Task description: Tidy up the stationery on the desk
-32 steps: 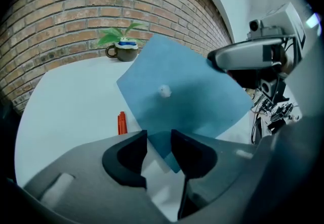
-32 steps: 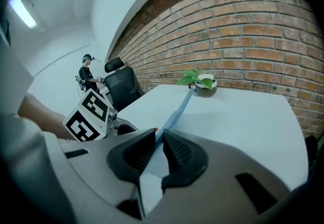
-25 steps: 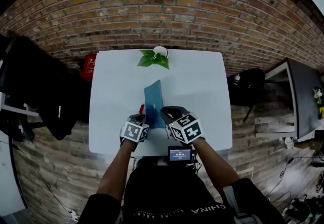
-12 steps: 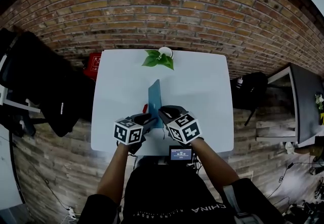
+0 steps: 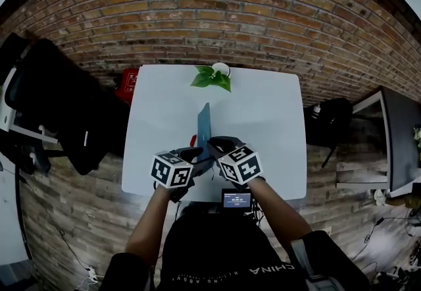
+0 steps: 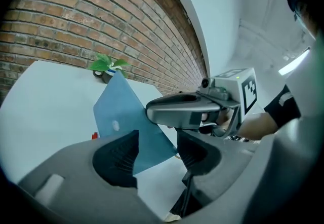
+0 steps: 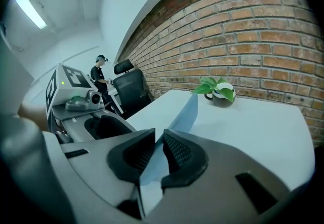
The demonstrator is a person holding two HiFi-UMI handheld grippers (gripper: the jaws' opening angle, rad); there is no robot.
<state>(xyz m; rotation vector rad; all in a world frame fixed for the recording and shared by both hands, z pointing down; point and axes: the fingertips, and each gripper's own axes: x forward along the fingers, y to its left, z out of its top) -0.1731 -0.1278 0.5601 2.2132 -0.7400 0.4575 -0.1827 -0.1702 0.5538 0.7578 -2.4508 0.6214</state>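
Note:
A thin blue folder (image 5: 204,126) stands on edge on the white desk (image 5: 263,132), tilted up. My right gripper (image 5: 214,146) is shut on its near lower edge; the sheet runs between the pads (image 7: 158,154) toward the plant. My left gripper (image 5: 194,153) hovers just left of it, raised off the desk. Its jaws (image 6: 157,154) have just been opening and stand wide. The blue folder's lower corner (image 6: 121,116) shows in the gap beyond the pads, and neither pad presses on it. A small red thing (image 5: 193,141) lies on the desk at the folder's left.
A potted plant in a white cup (image 5: 212,77) stands at the desk's far edge, below the brick wall. A small screen device (image 5: 235,200) sits at the near edge. Black chairs (image 5: 72,118) stand to the left, and a person (image 7: 103,78) stands far off.
My left gripper has risen and come closer to the right gripper, its jaws wider. The blue folder now stands steeper, showing a narrower face. The right gripper has held its grip and place.

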